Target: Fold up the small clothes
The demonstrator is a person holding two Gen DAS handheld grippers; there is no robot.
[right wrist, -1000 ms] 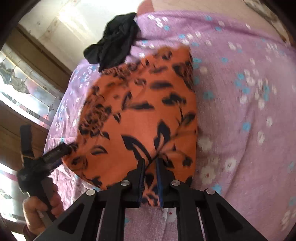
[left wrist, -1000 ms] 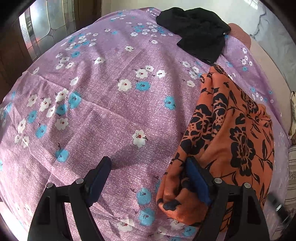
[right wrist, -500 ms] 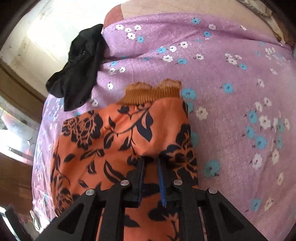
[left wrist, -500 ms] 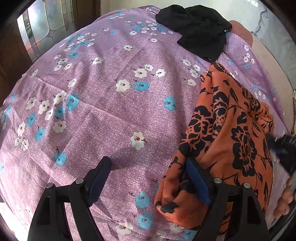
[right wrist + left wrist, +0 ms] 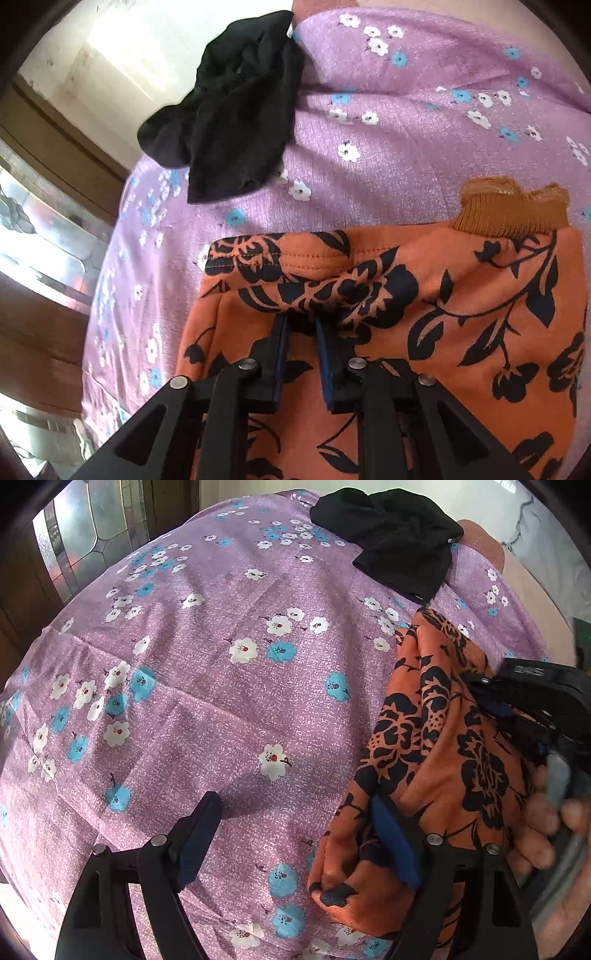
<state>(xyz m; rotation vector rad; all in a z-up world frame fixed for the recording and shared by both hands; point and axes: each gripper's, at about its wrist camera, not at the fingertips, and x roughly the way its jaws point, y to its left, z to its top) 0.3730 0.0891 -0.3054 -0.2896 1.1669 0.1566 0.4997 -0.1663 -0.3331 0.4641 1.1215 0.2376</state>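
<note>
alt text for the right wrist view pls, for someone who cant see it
The right gripper pinches a fold of an orange garment with black flowers, which lies on a purple floral bedsheet. Its brown ribbed cuff sticks out beyond the fold, and a crumpled black garment lies further away.

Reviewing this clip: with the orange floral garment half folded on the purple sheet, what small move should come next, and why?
Probably lower and release with the right gripper: its jaws pinch a fold of the orange floral garment, already carried over near the ribbed cuff. The left gripper stands open, one finger resting on the garment's other end, so that end seems anchored.
</note>
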